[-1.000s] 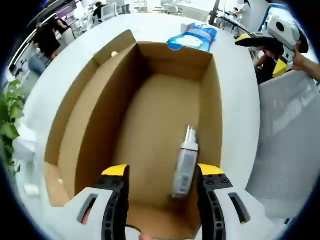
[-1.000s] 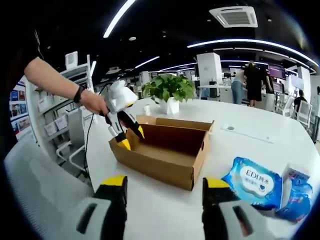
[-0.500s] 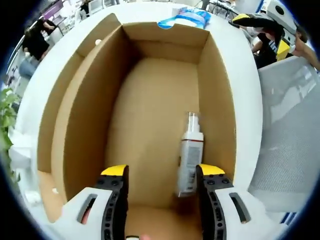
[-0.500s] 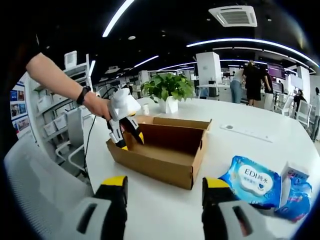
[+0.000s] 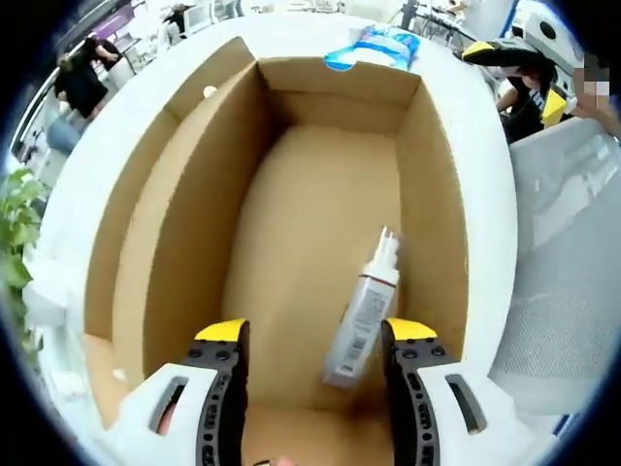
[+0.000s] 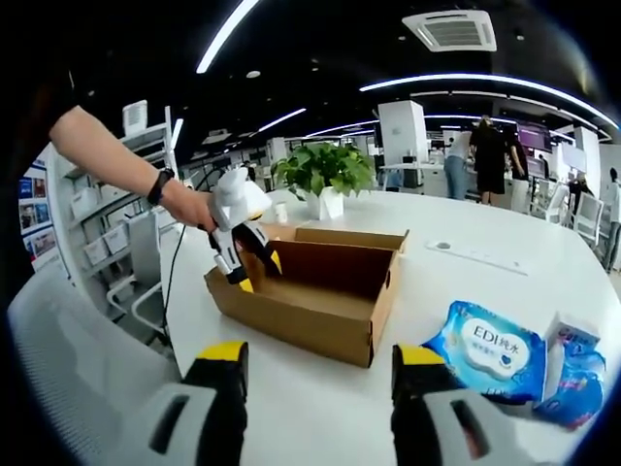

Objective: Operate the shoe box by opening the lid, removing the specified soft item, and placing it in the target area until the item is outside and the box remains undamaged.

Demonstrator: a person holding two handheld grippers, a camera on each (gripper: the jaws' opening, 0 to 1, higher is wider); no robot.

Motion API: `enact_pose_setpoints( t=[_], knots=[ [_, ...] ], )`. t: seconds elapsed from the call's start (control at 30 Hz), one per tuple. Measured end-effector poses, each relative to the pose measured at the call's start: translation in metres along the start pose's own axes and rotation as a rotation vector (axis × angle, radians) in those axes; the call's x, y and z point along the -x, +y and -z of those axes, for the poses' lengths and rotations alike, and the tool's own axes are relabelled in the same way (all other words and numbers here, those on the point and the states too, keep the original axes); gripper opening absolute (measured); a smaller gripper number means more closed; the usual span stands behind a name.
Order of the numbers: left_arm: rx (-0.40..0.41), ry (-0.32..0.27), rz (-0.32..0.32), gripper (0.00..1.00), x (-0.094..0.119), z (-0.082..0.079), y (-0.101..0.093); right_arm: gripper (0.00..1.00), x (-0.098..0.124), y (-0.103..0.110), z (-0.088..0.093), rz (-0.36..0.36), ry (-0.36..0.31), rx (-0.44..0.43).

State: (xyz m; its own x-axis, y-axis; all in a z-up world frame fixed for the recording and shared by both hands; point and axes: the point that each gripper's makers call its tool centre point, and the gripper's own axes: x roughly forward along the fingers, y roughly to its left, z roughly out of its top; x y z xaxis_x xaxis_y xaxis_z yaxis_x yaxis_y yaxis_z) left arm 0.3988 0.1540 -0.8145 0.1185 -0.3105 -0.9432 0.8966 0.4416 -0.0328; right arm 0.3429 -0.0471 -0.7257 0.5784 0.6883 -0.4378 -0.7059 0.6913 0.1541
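Left gripper view, left tongs (image 5: pixel 315 340) wide over bottle (image 5: pixel 361 311) in shoe box (image 5: pixel 175 223), right tongs (image 6: pixel 315 361) wide.

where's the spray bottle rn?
In the left gripper view the spray bottle lies on the floor of the open cardboard box, near its right wall, just ahead of the left gripper.

The left gripper view looks steeply down from close above one end of the open shoe box (image 5: pixel 320 243), along its length toward the far end wall. The right gripper view looks level across the tabletop (image 6: pixel 466 282) from farther off, facing the box's (image 6: pixel 310 291) long side. Both views share the box.
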Motion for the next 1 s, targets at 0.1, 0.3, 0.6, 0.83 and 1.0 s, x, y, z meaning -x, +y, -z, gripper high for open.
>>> enact_pose_setpoints(
  t=[0.1,0.3,0.6,0.83,1.0],
  knots=[
    [-0.039,0.021,0.007,0.55,-0.005,0.002,-0.003,0.58,-0.001,0.000,0.001,-0.001,0.002,0.001],
    [-0.100,0.043,0.033,0.49,-0.016,-0.002,-0.011,0.58,-0.002,0.002,0.004,-0.005,0.012,0.002],
    [-0.195,0.060,0.087,0.21,-0.028,-0.001,-0.028,0.57,-0.003,0.003,0.006,-0.011,0.021,0.002],
    [-0.137,0.022,0.064,0.19,-0.025,-0.002,-0.023,0.57,-0.005,0.005,0.008,-0.021,0.027,0.000],
    [-0.115,0.004,0.050,0.19,-0.019,0.000,-0.020,0.57,-0.005,0.006,0.008,-0.028,0.023,-0.004]
  ],
)
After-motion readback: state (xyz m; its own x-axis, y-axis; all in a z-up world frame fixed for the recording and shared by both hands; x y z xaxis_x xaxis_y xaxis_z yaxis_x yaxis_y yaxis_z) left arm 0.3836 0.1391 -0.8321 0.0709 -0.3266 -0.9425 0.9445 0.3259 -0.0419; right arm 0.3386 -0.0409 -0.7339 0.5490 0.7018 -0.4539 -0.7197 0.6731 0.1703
